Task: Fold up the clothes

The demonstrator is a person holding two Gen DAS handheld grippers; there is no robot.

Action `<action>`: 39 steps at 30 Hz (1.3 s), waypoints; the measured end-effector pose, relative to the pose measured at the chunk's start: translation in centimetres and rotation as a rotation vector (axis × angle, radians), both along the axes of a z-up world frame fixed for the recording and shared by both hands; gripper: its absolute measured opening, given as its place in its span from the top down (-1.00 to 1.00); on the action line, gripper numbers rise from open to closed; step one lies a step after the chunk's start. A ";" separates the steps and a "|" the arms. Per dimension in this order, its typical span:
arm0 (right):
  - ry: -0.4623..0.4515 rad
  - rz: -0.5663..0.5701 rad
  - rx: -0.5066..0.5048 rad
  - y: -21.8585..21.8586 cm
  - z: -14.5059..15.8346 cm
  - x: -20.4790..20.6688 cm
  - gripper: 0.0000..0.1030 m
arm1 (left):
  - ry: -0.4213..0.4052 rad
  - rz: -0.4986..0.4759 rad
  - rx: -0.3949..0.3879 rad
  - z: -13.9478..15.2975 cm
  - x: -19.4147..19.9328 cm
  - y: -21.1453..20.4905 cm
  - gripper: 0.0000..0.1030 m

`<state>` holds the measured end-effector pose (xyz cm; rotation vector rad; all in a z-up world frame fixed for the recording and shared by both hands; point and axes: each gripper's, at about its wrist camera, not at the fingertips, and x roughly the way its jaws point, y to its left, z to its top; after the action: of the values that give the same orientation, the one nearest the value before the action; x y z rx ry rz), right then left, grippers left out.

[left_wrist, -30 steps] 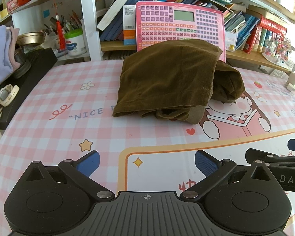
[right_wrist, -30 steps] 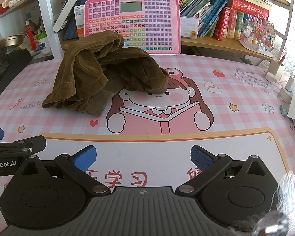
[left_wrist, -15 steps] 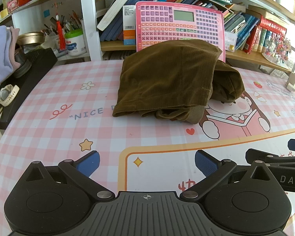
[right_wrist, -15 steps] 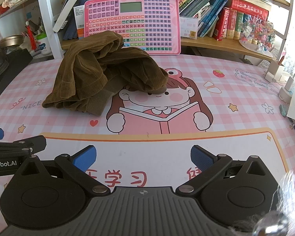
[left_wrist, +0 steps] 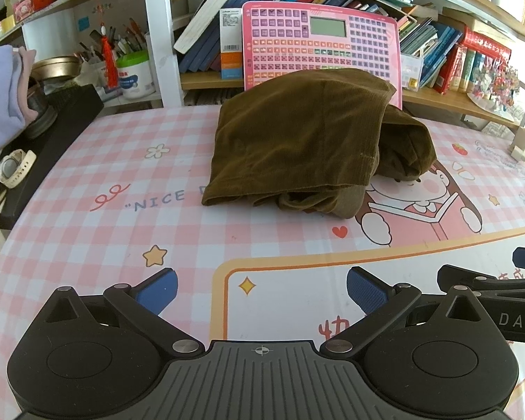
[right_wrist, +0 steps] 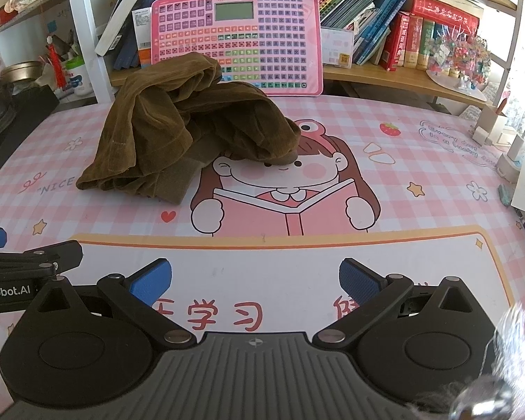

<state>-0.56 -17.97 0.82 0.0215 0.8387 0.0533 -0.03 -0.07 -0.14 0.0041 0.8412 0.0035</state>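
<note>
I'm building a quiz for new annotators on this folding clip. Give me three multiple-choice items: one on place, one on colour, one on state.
1. Where does the garment lie?
A. On the pink table mat, in front of the pink keyboard toy
B. On the bookshelf
C. Hanging off the near edge

2. What colour is the garment?
A. Navy
B. Olive brown
C. White

3. How do the left gripper and right gripper stand?
A. Both shut on cloth
B. One open, one shut
C. Both with jaws open, holding nothing

Answers: 1 A, the heap sits on the mat, partly hiding the toy's lower edge. 2 B, both views show brown corduroy. 3 C, only mat shows between the blue pads.
</note>
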 end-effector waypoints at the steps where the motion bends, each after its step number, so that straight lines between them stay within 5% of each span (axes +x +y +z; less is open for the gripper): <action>1: 0.000 0.000 0.000 0.0 0.0 0.0 -1.00 | 0.000 0.000 0.000 0.0 0.0 0.0 -1.00; 39: -0.005 0.003 -0.001 0.1 0.1 0.1 -1.00 | -0.012 0.002 0.000 0.1 0.0 0.1 -1.00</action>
<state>-0.45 -17.88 0.91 0.0193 0.8342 0.0560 0.02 0.04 -0.03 0.0036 0.8288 0.0054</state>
